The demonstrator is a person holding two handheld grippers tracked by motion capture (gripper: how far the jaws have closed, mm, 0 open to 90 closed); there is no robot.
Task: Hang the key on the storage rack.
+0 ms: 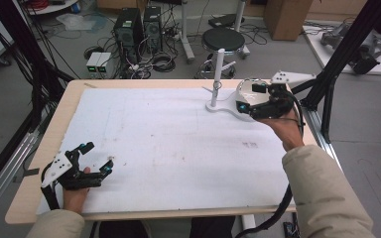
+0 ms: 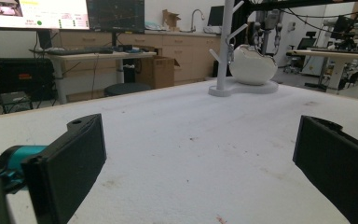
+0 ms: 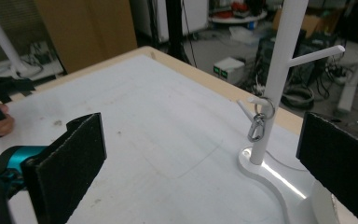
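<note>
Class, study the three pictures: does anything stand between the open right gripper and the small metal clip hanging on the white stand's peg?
Nothing visible does. In the right gripper view the small metal clip hangs free from a low peg of the white stand, with bare white table covering between it and the open right gripper.

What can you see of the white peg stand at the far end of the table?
The white peg stand is an upright, plastic-looking post with short angled pegs, rising from a flat rounded base on the table's white mat. A metal ring with a clip hangs from a low peg. A white bowl-like dish sits on the base beside the post. The open right gripper is close, not touching it.
</note>
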